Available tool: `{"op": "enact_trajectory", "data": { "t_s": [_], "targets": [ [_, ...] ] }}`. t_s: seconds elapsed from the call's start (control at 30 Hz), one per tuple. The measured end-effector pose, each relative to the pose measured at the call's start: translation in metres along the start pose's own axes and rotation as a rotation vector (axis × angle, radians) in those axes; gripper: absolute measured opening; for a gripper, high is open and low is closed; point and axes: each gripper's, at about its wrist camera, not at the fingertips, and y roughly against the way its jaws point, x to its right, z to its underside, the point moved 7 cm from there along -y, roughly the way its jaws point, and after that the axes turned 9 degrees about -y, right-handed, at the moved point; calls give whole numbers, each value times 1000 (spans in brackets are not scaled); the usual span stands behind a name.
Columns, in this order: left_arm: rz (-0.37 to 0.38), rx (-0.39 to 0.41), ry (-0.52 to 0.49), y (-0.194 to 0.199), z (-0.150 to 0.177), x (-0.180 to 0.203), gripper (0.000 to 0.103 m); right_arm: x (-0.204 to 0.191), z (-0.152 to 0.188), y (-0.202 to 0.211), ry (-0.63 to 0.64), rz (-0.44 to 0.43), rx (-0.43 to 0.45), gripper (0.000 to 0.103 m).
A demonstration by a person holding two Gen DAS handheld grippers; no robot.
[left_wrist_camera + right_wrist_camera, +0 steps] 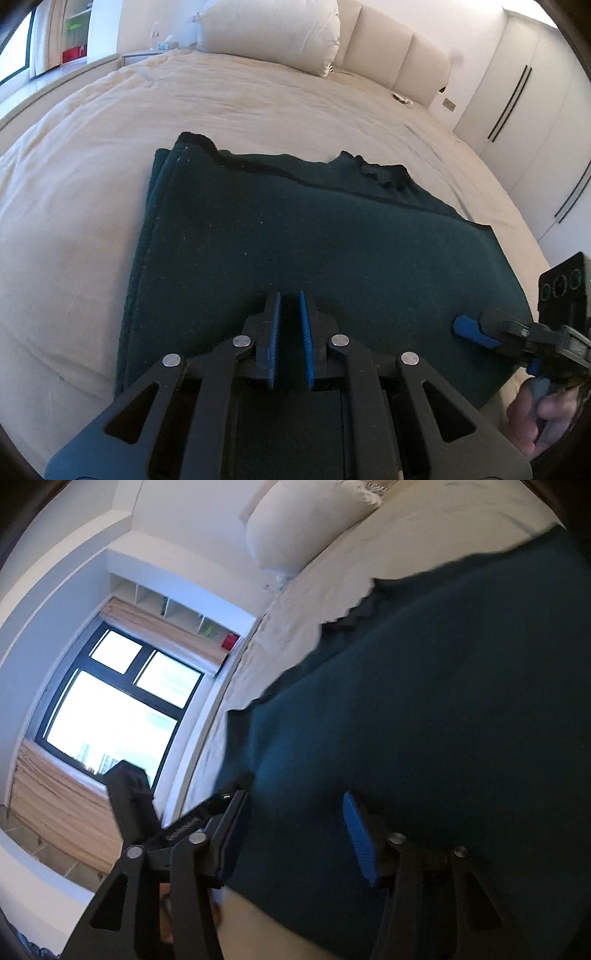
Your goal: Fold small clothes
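A dark green garment (pixel 295 236) lies folded on the cream bed (pixel 110 147), its layered edges at the left and far side. My left gripper (pixel 290 295) hovers over the garment's near middle, its blue pads a narrow gap apart with nothing between them. My right gripper (pixel 465 328) shows at the garment's right edge, one blue pad resting on the cloth. In the right wrist view the right gripper (pixel 295 805) is open wide, rolled on its side, with the green garment (pixel 443 701) filling the space between its blue fingers (pixel 358 834).
A white pillow (pixel 269 33) leans against the padded headboard (pixel 399 55) at the far end. White wardrobe doors (pixel 535 110) stand to the right. A window (pixel 110 709) and shelves (pixel 173 616) are past the bed's left side.
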Motion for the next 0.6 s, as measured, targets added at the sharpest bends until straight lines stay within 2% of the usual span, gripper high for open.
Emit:
{"op": "enact_trajectory", "data": {
  "t_s": [0.2, 0.37, 0.43, 0.47, 0.53, 0.6],
  "targets": [
    [-12, 14, -22, 2, 3, -2, 11, 45, -36, 70, -112, 73, 225, 43],
    [-15, 17, -24, 5, 6, 2, 11, 85, -53, 148, -213, 197, 428, 44],
    [-23, 19, -31, 5, 6, 3, 12, 89, -52, 170, -233, 252, 506, 47],
    [-34, 20, -39, 5, 6, 4, 12, 89, -51, 184, -239, 273, 549, 54],
    [-50, 22, -50, 5, 6, 6, 12, 78, -49, 188, -224, 262, 575, 58],
    [-58, 22, -54, 4, 7, 6, 12, 54, -49, 171, -170, 241, 540, 59]
  ]
}}
